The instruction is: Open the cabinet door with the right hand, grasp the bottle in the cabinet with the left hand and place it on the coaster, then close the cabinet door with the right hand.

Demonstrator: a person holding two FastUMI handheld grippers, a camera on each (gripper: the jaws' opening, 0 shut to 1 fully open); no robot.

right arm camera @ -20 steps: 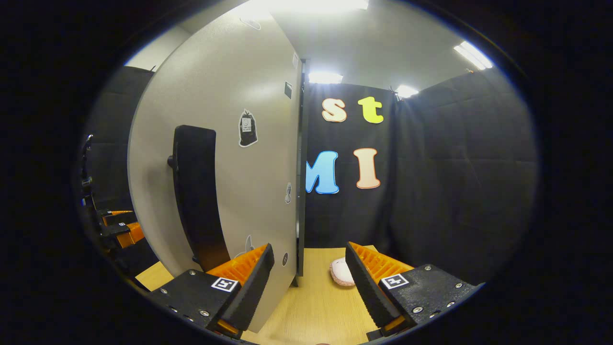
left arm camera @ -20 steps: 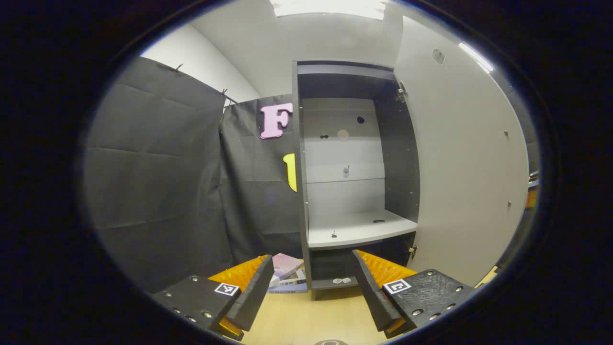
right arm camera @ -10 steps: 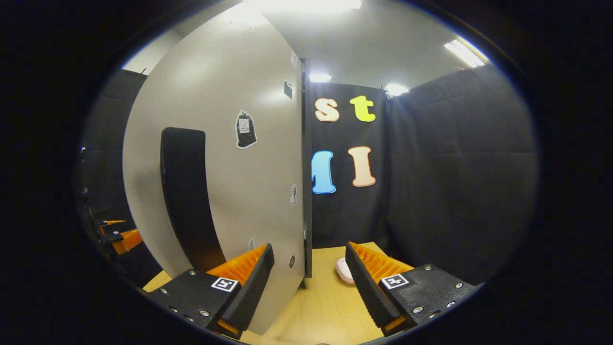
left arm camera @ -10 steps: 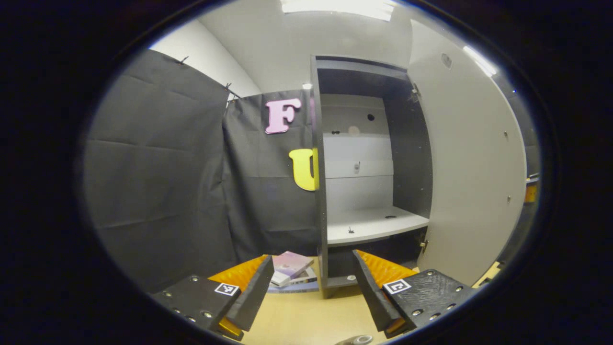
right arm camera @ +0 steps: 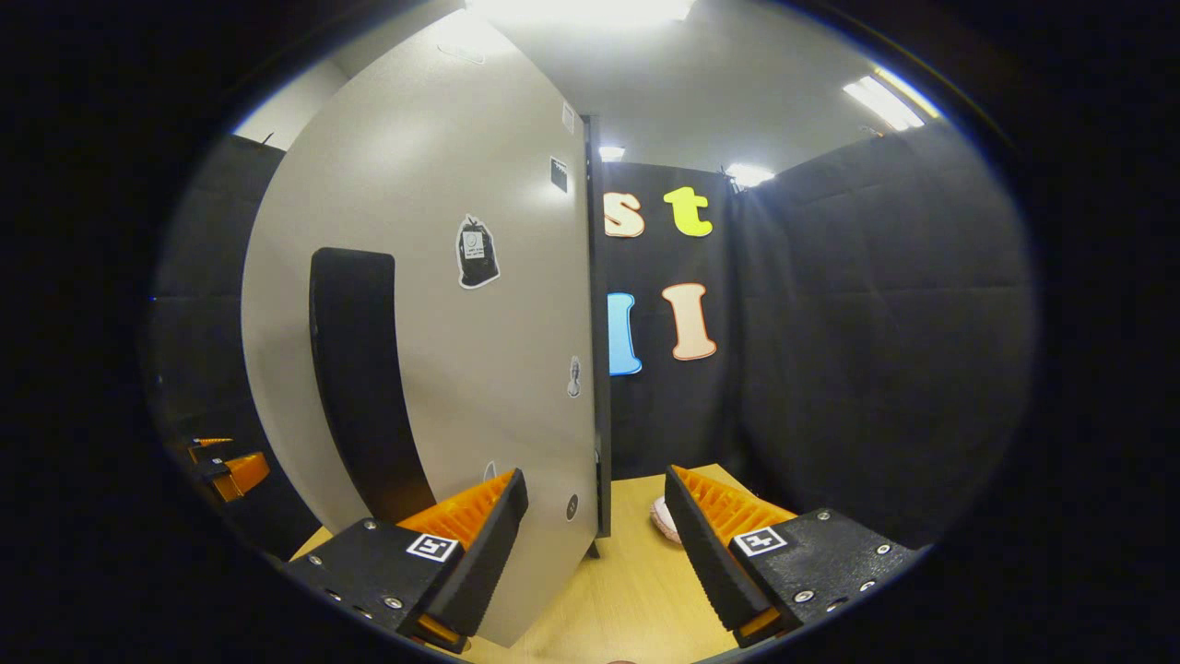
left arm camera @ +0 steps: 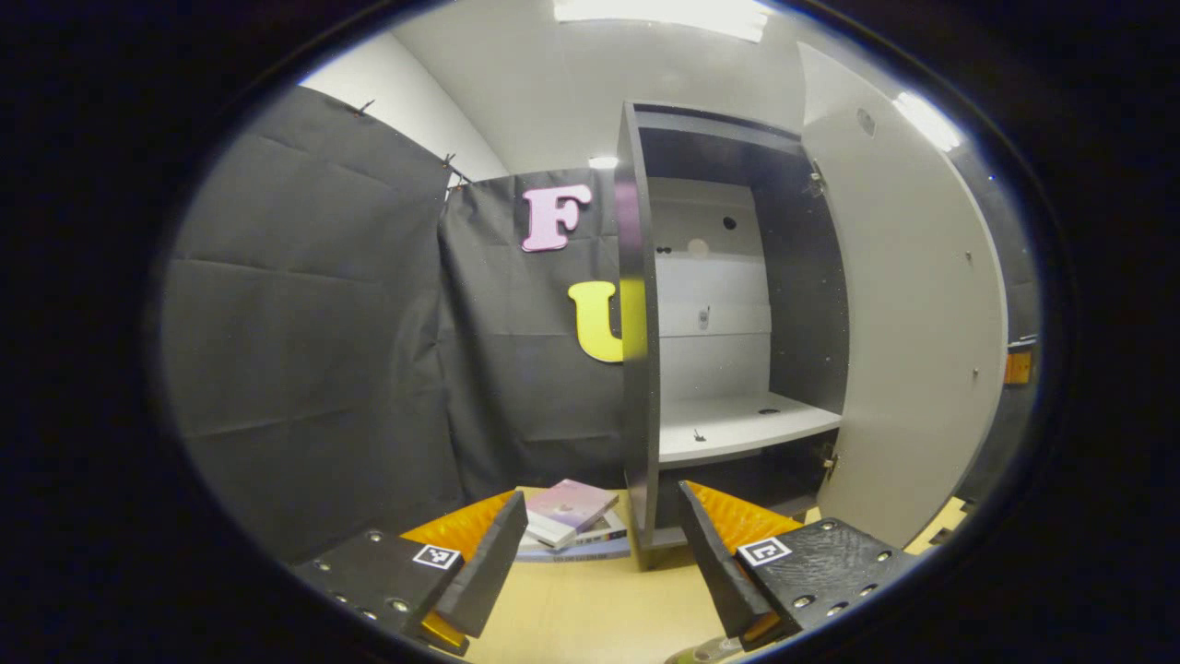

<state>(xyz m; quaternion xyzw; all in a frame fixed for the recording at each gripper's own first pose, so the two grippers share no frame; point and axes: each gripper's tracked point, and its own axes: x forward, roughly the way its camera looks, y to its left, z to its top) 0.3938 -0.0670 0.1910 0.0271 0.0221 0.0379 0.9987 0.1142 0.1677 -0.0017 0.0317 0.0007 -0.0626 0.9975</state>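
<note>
- Door (right arm camera: 433, 304) stands open; shelf (left arm camera: 737, 429) looks bare to us, so closing seems the step in hand.
- Right gripper (right arm camera: 595, 544), fingers apart and empty, should push the handle (right arm camera: 355, 378) at ten o'clock.
- Left gripper (left arm camera: 599, 558), fingers also apart and empty.

Recording booth set up as a mock home corner

Black cloth wall (left arm camera: 313, 314) hangs on both sides of a grey cabinet (left arm camera: 638, 369) standing on a light wooden table (right arm camera: 636, 590); ceiling light panels (right arm camera: 885, 92) glow above it, stacked books (left arm camera: 572, 516) lie just left of it.
</note>
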